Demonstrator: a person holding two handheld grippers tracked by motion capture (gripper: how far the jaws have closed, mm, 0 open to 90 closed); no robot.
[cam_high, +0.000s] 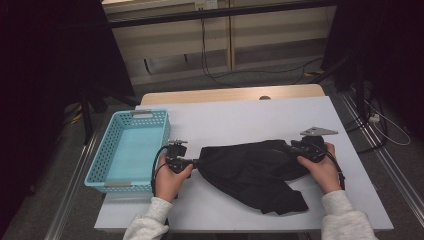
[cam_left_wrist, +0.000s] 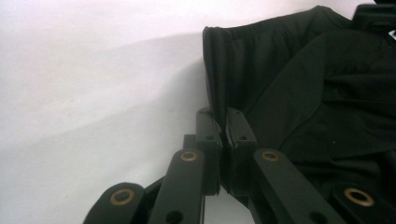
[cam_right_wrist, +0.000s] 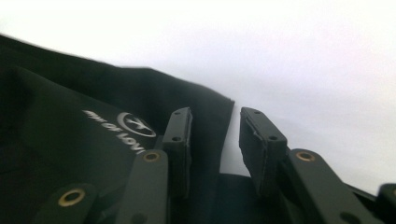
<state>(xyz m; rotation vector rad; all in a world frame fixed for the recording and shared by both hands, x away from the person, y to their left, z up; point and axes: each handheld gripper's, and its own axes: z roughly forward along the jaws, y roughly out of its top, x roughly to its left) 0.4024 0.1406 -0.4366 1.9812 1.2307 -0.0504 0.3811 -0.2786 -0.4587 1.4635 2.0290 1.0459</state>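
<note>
Near the front edge of the white table (cam_high: 240, 115), the left gripper (cam_left_wrist: 223, 128) is clenched on a crumpled black fabric garment's (cam_high: 252, 172) hem. The right gripper (cam_right_wrist: 215, 133) is released, with that cloth's edge between its parted jaws.

High view: fixed cam above the person's side, looks fwd and down on the white rectangular table top (cam_high: 260, 115), whole top in frame, floor and wall at the top of the frame. Forearms enter from the bottom edge.

Left gripper view: cam rides on the left gripper (cam_left_wrist: 224, 135), very close, looks along its black jaws rising from bottom centre; the crumpled black fabric garment (cam_left_wrist: 317, 93) takes the right half, white table top the left.

Right gripper view: cam on the right gripper (cam_right_wrist: 215, 140), equally close, low angle; garment lower left, white top upper right.

Shared by all three: garment and white top.
</note>
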